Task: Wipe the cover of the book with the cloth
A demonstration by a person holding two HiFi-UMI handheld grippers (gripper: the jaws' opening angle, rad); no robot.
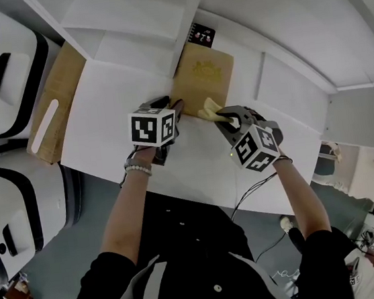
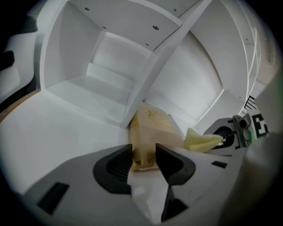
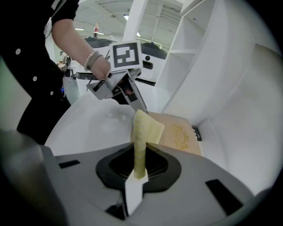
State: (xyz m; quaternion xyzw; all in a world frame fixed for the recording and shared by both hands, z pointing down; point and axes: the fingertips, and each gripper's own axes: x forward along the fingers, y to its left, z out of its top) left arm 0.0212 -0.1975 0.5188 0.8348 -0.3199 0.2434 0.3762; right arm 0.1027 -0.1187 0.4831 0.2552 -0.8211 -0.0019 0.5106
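Left gripper point(image 2: 143, 155) is clamped on the near corner of the book point(image 1: 202, 76), lying flat on the white desk point(image 1: 111, 114) at 12 o'clock, I'd guess to pin it so the right gripper point(image 3: 139, 164), pinching the yellow cloth point(image 3: 145, 130) at the book's 5 o'clock, can wipe.
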